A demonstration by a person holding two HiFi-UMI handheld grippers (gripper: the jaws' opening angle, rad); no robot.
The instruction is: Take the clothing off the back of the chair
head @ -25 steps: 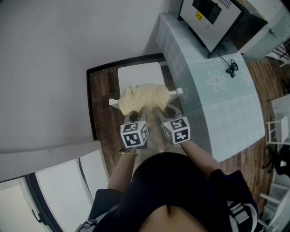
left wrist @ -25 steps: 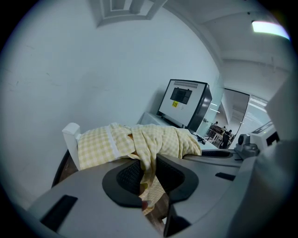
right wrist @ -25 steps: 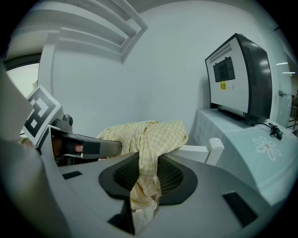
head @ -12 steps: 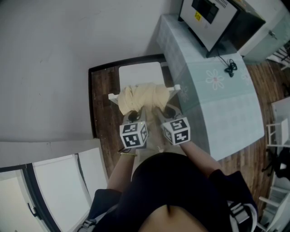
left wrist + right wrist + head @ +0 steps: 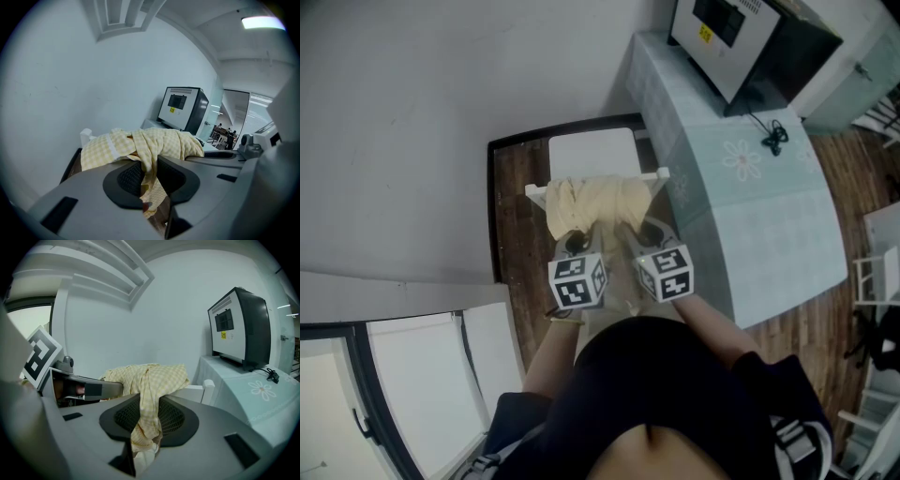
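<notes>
Both left gripper and right gripper pinch clothing (draped over chair).

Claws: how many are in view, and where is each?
2. The left claw is shut on a hanging fold of the yellow checked cloth, toward its left side. The right claw is shut on a fold toward its right. The cloth lies over the chair back.

Checked clothing drapes over the white chair.
</notes>
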